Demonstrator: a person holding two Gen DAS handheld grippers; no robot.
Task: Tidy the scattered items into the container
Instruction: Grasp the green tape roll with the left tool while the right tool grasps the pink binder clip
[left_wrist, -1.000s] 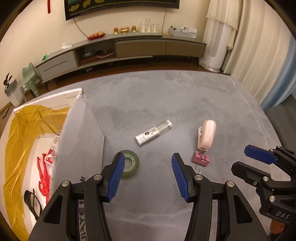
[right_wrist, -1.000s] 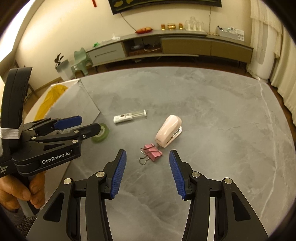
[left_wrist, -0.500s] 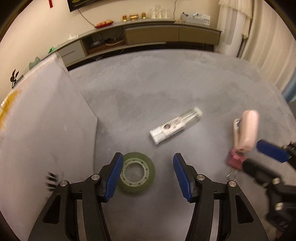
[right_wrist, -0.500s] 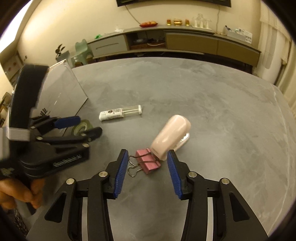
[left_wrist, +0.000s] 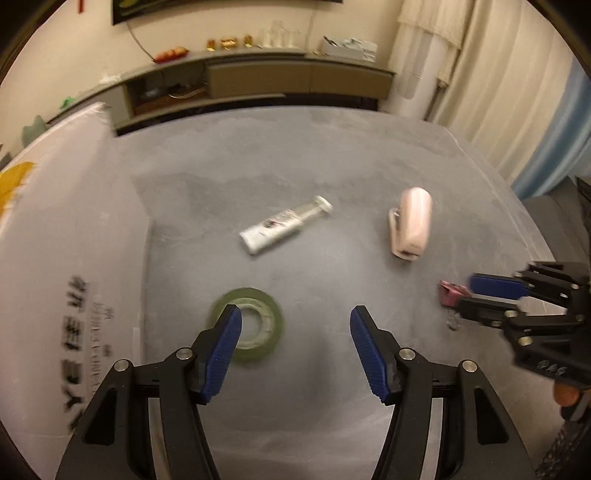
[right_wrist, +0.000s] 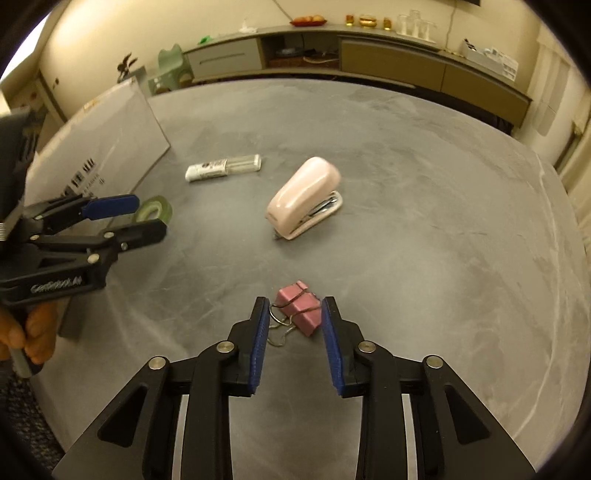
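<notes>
A green tape roll (left_wrist: 255, 328) lies flat on the grey table, partly behind the left fingertip of my open left gripper (left_wrist: 295, 332). The same tape roll (right_wrist: 155, 210) shows beside that left gripper (right_wrist: 122, 218) in the right wrist view. My right gripper (right_wrist: 293, 321) is open and straddles a pink binder clip (right_wrist: 301, 308), its pads close to the clip's sides. A pink stapler (right_wrist: 304, 195) and a white tube (right_wrist: 223, 168) lie farther out. The white container wall (left_wrist: 66, 236) stands at the left.
The tube (left_wrist: 284, 225) and stapler (left_wrist: 412, 225) lie beyond the left gripper, the binder clip (left_wrist: 450, 293) under the right gripper (left_wrist: 484, 297). A hand (right_wrist: 29, 328) holds the left tool. A long sideboard (right_wrist: 369, 55) stands beyond the table.
My right gripper has dropped forward over the binder clip and narrowed around it. My left gripper has come down toward the tape roll, and the container's inside has gone out of view.
</notes>
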